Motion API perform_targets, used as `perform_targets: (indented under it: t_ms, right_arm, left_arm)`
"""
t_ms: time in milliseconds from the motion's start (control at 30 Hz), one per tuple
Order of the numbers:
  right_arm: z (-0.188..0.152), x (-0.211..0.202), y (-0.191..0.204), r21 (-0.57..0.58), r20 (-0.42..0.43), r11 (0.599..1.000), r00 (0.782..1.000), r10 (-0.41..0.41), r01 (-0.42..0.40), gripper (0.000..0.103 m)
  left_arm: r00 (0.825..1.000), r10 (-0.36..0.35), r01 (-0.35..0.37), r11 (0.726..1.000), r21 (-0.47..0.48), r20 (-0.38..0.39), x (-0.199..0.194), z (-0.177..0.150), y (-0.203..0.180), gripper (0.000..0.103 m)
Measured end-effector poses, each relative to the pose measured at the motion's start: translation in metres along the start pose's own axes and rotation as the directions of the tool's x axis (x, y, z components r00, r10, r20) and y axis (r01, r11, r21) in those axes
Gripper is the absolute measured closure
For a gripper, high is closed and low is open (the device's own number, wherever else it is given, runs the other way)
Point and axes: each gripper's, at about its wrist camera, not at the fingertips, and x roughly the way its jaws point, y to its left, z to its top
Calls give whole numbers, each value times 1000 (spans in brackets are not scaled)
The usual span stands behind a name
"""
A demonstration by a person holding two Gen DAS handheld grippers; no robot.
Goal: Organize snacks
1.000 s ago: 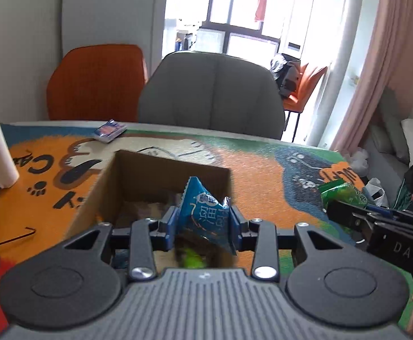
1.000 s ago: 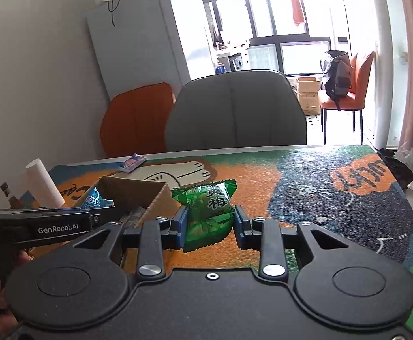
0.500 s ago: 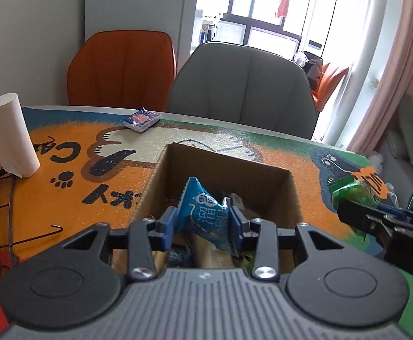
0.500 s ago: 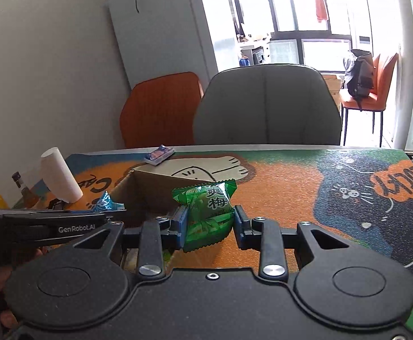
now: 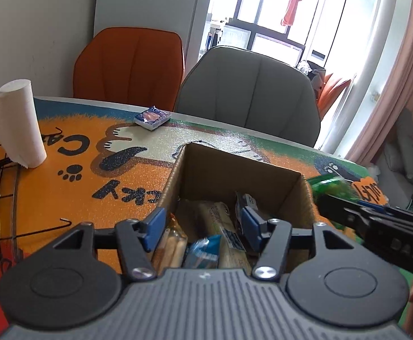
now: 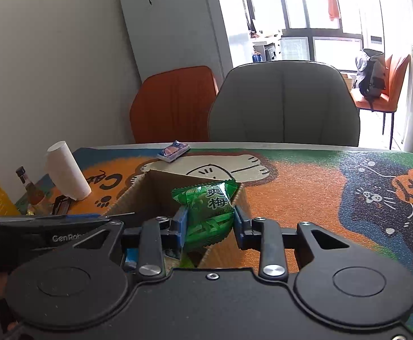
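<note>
Our left claw lets go over the box while our right claw pinches a green snack bag.

In the left wrist view, we see our left gripper point(image 5: 202, 223) low in the middle of the frame, over the open cardboard box point(image 5: 234, 170). Its blue pads point(image 5: 156, 225) are spreading apart and nothing is squeezed between them. A blue snack packet point(image 5: 203, 250) lies down in the box with other wrapped snacks, just under the claw. In the right wrist view, our right gripper point(image 6: 209, 226) sits in the lower middle of the frame, at the right edge of the box. It pinches the green plum candy bag point(image 6: 209, 212) tight from both sides. On the cat mat point(image 6: 305, 187), a white paper roll point(image 5: 18, 124) stands at the left. A small blue packet point(image 6: 173, 150) lies near the far edge, in front of the grey chair point(image 6: 282, 102).
</note>
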Motion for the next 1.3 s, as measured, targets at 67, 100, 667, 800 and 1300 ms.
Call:
perform_targets:
  t_ms: [67, 100, 667, 800, 1300]
  right_arm:
    - [1, 1, 3, 1, -1, 1000, 1000, 8, -8, 72]
    - [2, 1, 5, 5, 0, 1000, 1000, 13, -13, 72]
    - [-7, -31, -4, 66, 17, 998, 1000, -15, 14, 29]
    - [-13, -43, -9, 63, 12, 998, 1000, -23, 22, 23]
    - [-34, -102, -40, 122, 18, 990, 998, -68, 65, 0]
  left_arm:
    - [1000, 4, -4, 1000, -1, 11, -7, -2, 1, 35]
    - [1000, 9, -9, 1000, -1, 18, -10, -2, 2, 31]
    - [999, 52, -52, 999, -8, -5, -37, -23, 4, 12]
    - [999, 45, -45, 999, 5, -1, -44, -30, -2, 4]
    - [1000, -12, 12, 999, 34, 9, -74, -53, -27, 0]
